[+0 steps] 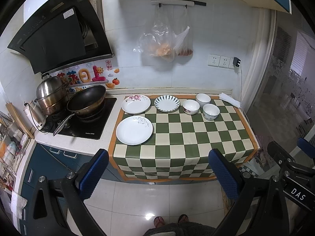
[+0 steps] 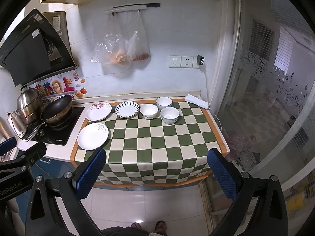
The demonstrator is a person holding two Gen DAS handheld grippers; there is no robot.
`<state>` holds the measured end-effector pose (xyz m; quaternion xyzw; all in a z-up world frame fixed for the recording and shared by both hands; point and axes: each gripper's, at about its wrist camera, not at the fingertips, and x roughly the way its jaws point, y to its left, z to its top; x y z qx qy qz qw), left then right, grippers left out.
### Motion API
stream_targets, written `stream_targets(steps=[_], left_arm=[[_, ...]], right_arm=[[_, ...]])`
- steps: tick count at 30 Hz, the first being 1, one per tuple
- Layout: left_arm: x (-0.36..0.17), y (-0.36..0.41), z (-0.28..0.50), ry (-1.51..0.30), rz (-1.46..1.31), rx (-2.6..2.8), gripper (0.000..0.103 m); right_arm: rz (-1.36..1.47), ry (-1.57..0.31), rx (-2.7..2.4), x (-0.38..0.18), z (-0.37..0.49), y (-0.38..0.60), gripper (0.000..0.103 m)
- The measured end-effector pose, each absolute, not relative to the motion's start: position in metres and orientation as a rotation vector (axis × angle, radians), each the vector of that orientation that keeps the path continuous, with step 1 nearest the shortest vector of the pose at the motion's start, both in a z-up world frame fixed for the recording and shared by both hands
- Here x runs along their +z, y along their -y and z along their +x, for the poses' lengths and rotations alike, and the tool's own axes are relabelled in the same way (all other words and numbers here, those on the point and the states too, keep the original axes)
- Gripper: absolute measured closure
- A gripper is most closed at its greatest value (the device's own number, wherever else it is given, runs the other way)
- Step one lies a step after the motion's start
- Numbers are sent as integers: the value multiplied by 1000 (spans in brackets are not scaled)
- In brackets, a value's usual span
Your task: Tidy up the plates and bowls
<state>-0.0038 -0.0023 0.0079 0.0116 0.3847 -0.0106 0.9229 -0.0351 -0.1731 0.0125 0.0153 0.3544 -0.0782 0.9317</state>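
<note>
Both hand-held grippers (image 1: 157,175) (image 2: 156,174) hang spread, short of the checkered cloth's (image 2: 157,137) bare front edge.

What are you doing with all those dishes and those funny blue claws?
A person holds a gripper in each hand, the left gripper and the right gripper. Both are open, empty, and back from the counter. On the checkered cloth sit three plates and three bowls, all separate, none stacked. The tidying has not started yet.
</note>
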Motion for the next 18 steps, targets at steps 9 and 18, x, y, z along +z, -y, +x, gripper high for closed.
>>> stream_targets(steps=[9, 18], left_arm=[[18, -12, 12, -788, 24, -28, 0], [-3, -43, 48, -740, 13, 11, 0]], right_arm=[[43, -726, -162, 8, -27, 165, 0], [128, -720, -152, -13, -5, 162, 0]])
